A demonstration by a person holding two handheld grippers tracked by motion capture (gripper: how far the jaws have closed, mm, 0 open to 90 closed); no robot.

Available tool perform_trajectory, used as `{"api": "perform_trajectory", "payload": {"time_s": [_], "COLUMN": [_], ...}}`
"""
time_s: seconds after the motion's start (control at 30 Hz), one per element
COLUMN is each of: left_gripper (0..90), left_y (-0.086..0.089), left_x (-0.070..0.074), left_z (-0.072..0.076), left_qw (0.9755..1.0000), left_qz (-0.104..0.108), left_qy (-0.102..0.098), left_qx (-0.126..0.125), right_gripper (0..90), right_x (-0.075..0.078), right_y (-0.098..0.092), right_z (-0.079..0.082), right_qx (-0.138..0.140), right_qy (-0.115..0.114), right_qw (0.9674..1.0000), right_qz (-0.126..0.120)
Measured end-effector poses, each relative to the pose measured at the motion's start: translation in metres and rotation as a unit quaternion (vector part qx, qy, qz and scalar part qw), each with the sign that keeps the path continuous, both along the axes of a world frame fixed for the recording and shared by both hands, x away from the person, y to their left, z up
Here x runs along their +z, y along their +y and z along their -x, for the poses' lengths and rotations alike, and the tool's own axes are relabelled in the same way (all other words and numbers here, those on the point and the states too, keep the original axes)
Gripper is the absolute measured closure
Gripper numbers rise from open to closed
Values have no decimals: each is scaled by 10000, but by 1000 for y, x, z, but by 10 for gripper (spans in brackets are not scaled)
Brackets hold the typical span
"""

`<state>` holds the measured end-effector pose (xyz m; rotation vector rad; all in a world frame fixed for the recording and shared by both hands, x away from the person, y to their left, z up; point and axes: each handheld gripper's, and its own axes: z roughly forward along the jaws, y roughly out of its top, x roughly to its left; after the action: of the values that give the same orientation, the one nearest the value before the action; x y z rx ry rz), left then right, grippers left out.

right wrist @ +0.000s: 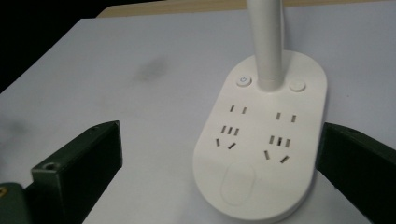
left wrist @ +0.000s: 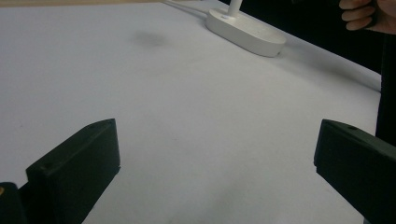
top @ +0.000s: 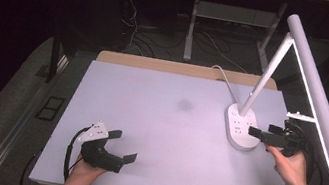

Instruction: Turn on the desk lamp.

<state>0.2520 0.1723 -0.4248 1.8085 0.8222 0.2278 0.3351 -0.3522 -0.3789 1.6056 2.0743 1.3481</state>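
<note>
Since the right hand-held gripper [top: 261, 135] sits just beside the desk lamp's base [top: 242, 127] with its jaws apart and nothing between them, the step in hand looks like an approach to the lamp, either to press a button or to take hold of the base. The worktop [top: 155, 136] is white, with one faint dark smudge [top: 184, 105] near the middle. The desk lamp [top: 306, 81] stands at the far right of the worktop, stem leaning up to a long lit bar that reaches out over the right edge. The left hand-held gripper [top: 124, 147] rests low at the near left, jaws spread, nothing in them, well apart from the lamp.

Next move, as I judge it: line one jaw tip over the power button and come down lightly, or close in on the base; too hard a push could slide the base.

Right gripper view gives the detail the high view blurs: power button [right wrist: 243, 81] left of the stem [right wrist: 266, 42], a second round button [right wrist: 297, 86] right of it, two socket groups, an oval pad [right wrist: 238, 183] at the near end. Left gripper view shows the base from the side, flat on the worktop, and the person's right hand [left wrist: 369, 16]. High view alone gives the lamp's full bar and cord [top: 225, 80].
</note>
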Motion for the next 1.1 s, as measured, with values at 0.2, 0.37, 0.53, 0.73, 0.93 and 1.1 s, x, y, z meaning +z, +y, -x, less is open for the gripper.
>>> {"api": "perform_trajectory", "payload": {"time_s": [0.2, 0.37, 0.53, 0.73, 0.93, 1.1], "left_gripper": [0, 0, 0, 0, 0, 0], "left_y": [0, 1, 0, 1, 1, 1], "left_x": [0, 0, 0, 0, 1, 1], "left_z": [0, 0, 0, 0, 0, 0], "left_qw": [10000, 10000, 10000, 10000, 10000, 10000], "left_qz": [8, -7, 6, -9, -9, -4], "left_qy": [-6, -14, 14, 2, -14, -1], "left_qx": [-6, -20, -2, -16, -35, -30], "right_gripper": [3, 4, 3, 4, 4, 4], "right_x": [-4, -8, -11, -16, -25, -33], "right_y": [10, 16, 27, 37, 46, 53], "right_z": [19, 33, 47, 61, 74, 86], "right_qx": [138, 269, 465, 676, 800, 890], "right_qy": [-122, -198, -292, -338, -357, -480], "right_qw": [9998, 9994, 9984, 9971, 9961, 9949], "right_qz": [2, -136, -145, -67, -67, 49]}}
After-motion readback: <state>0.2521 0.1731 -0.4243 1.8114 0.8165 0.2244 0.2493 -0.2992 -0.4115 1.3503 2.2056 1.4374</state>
